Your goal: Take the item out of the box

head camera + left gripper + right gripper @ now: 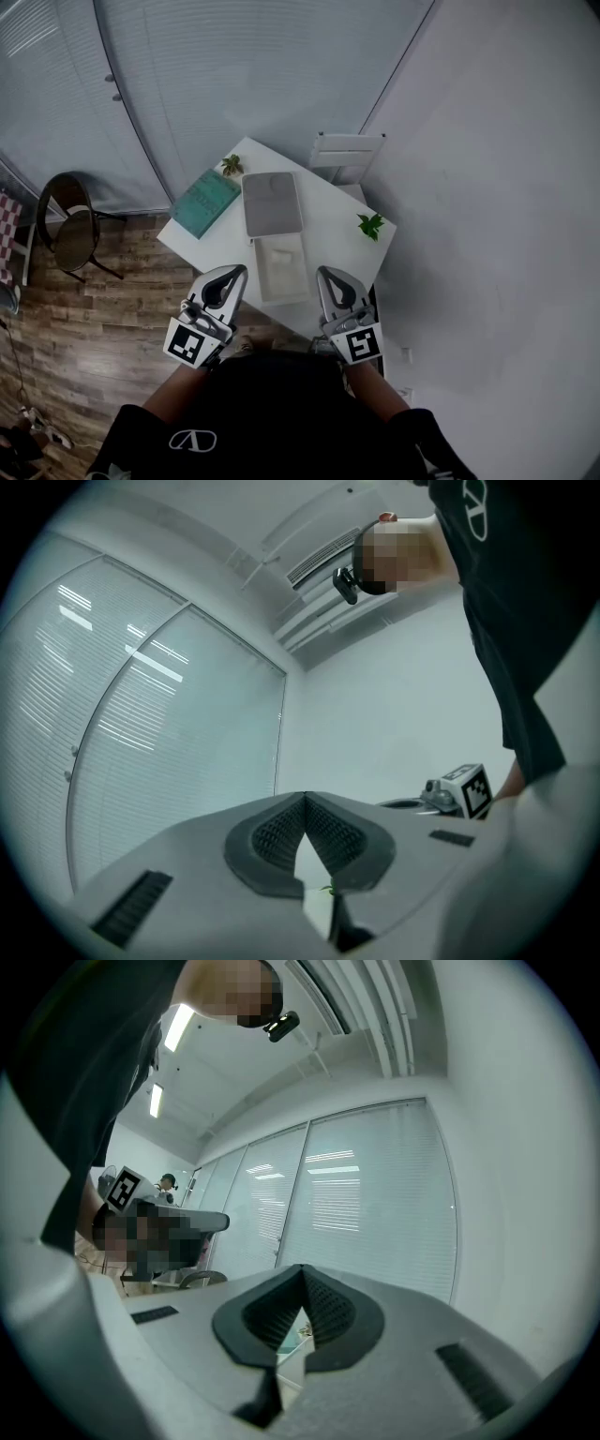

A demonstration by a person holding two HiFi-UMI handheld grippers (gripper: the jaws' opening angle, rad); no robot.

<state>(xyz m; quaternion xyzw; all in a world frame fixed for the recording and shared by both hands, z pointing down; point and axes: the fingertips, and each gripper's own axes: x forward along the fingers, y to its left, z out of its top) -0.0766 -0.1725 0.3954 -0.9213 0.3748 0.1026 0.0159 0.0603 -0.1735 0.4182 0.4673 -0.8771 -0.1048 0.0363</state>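
Note:
In the head view an open white box (259, 272) lies on a small white table (333, 214), with a grey lid-like panel (272, 203) just beyond it. The box's inside looks white; I cannot make out an item in it. My left gripper (232, 273) is held short of the table's near edge, left of the box, jaws closed and empty. My right gripper (327, 275) is at the box's right, also shut on nothing. In the left gripper view the left gripper (305, 800) has its pads meeting at the tips; the right gripper (302, 1270) shows the same in its own view.
A teal book (206, 202) and a small plant (232, 166) sit at the table's far left, another plant (372, 225) at its right edge. A white chair (347, 154) stands behind the table, a dark chair (72, 225) on the wooden floor at left. A wall is close on the right.

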